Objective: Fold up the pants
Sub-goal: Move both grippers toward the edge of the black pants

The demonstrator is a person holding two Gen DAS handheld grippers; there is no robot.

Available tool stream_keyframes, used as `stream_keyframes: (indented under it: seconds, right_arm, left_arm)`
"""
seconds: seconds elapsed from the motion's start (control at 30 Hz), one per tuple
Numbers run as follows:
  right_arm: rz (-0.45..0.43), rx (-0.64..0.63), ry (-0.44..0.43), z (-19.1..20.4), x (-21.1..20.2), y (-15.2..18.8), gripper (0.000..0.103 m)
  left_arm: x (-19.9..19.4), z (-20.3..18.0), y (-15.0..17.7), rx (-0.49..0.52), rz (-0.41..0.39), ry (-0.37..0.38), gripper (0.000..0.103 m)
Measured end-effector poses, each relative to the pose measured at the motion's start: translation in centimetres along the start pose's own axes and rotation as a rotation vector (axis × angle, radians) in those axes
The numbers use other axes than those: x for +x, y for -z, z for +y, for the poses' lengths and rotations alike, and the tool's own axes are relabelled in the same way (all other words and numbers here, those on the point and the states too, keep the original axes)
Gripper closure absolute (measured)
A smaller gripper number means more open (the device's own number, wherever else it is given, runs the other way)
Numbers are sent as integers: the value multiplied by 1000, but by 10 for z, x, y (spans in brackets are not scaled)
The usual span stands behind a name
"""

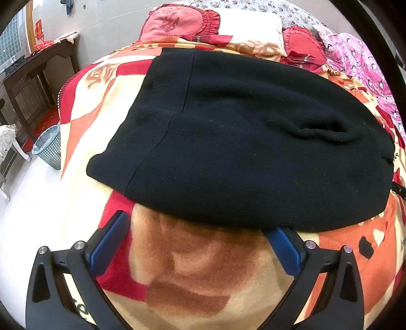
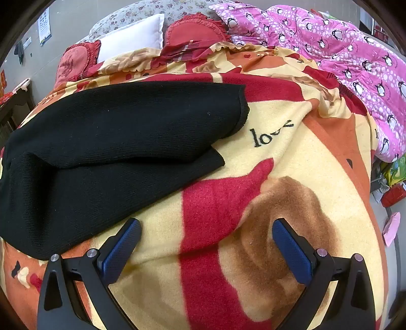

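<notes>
Right now the black knit pants lie flat on the bed, on a fleece blanket printed in red, cream and orange, with one leg laid over the other. From the right wrist view the two leg ends sit slightly offset, near the printed word "love".

Both tongs are spread wide and pinch nothing. The left gripper hovers at the near edge of the pants, its right blue pad just beside the fabric's hem. The right gripper is over bare blanket, its left pad close to the pants' lower edge.

Red ruffled cushions, a white pillow and a pink penguin quilt crowd the head of the bed; a mesh wastebasket stands on the floor.
</notes>
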State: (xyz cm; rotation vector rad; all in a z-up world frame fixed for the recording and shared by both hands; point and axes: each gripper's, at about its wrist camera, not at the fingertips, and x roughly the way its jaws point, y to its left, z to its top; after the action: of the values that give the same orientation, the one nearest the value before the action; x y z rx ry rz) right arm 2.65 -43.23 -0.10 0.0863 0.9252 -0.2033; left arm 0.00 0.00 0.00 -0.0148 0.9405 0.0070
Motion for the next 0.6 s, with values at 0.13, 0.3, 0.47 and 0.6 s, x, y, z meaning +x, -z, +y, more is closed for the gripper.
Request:
stream_keyframes:
  seconds: [0.13,0.3,0.47,0.6]
  right_arm:
    - [-1,-1,2,0,0,0,1]
    - [-1,0,3,0,0,0,1]
    - [0,14,7,-1,1,0,1]
    - [52,3,-35,5,-2,-1,0]
  left_arm:
    - [0,0,0,-1,0,1,0]
    - [-1,2,1,14,10,17,0]
    - [-27,13,8,-9,-13,87,0]
    - [-60,31,10,-51,-101,109,0]
